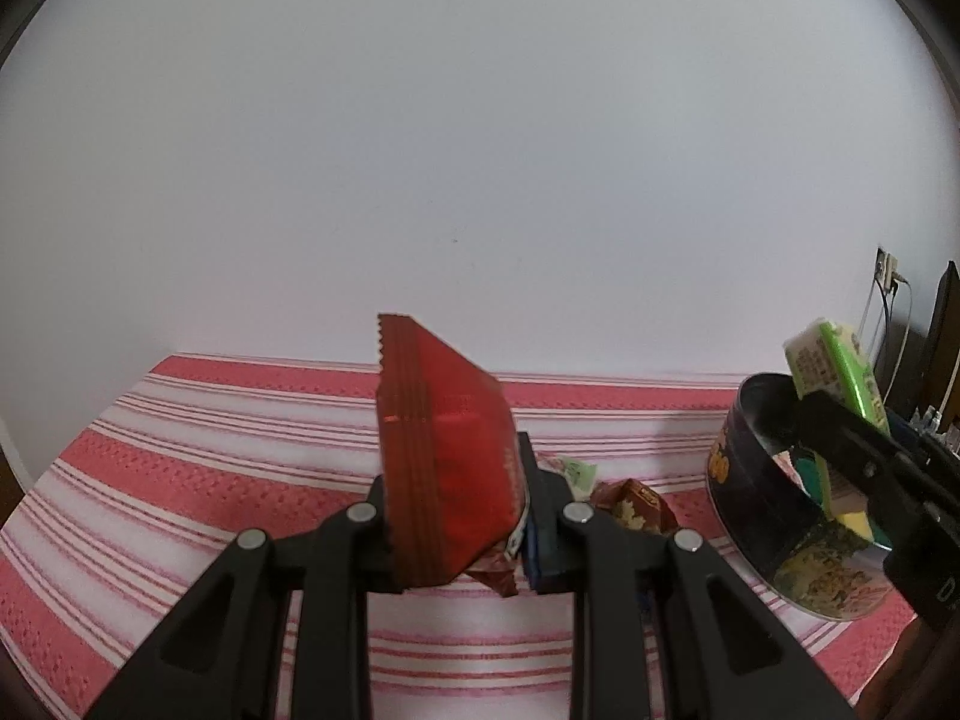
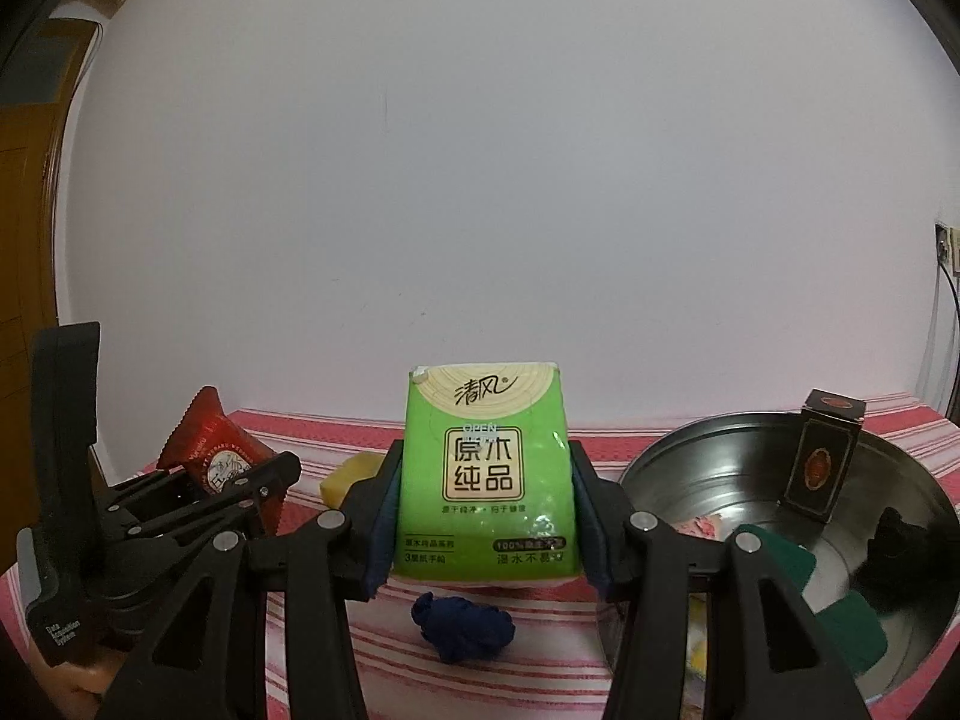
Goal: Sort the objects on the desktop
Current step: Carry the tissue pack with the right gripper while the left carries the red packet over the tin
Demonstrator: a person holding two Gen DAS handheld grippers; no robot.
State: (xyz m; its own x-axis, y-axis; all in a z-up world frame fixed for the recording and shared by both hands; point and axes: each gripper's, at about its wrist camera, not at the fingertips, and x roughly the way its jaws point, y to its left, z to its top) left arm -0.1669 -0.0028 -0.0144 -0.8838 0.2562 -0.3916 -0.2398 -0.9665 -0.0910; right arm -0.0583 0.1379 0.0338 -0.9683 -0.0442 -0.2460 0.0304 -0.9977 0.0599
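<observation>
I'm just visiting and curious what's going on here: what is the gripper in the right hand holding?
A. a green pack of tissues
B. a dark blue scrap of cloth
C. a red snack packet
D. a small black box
A: in the right wrist view the green pack of tissues stands upright, clamped between the two fingers of the right gripper, raised above the striped tablecloth.

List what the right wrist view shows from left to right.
Left gripper → red packet → yellow block → tissue pack → metal tin → dark box
</observation>
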